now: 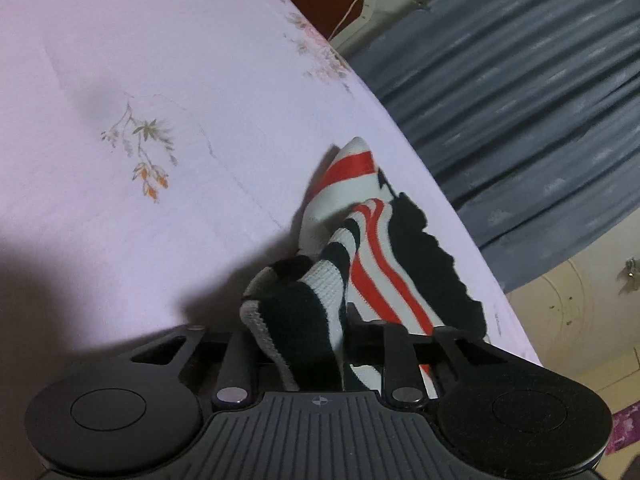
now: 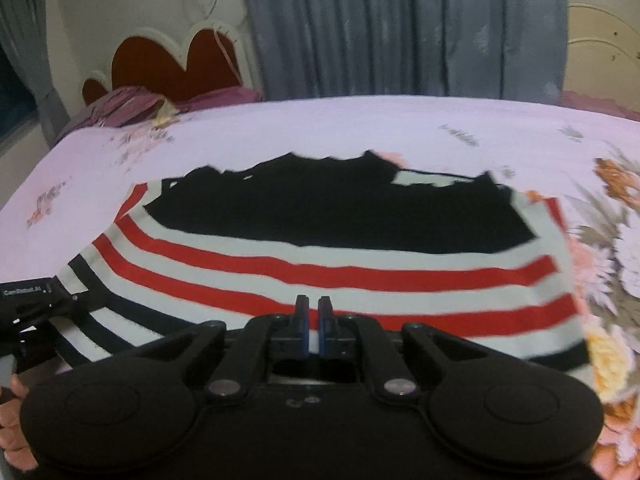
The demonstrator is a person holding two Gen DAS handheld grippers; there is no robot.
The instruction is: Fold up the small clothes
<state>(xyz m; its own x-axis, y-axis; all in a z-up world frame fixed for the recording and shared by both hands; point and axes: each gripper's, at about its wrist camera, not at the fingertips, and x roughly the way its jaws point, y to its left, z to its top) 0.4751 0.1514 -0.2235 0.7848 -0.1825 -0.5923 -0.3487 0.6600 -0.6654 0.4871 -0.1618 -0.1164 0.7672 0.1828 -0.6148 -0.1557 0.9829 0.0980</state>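
We hold a gripper in each hand over a bed (image 1: pixel 120 60) with a pale floral sheet. Our left gripper (image 1: pixel 316 336) is clamped on a bunched corner of the striped knit garment (image 1: pixel 372 248), which drapes up off the sheet near the bed's edge. In the right view the garment (image 2: pixel 320 264) lies spread flat, black part farthest away, red and black stripes nearer. Our right gripper (image 2: pixel 314 320) has its jaws together, nothing between them, just above the near hem. Grey curtains (image 2: pixel 400 28) hang behind.

Home bedroom: bed (image 2: pixel 360 128), headboard (image 2: pixel 160 56), curtains (image 2: pixel 400 24).
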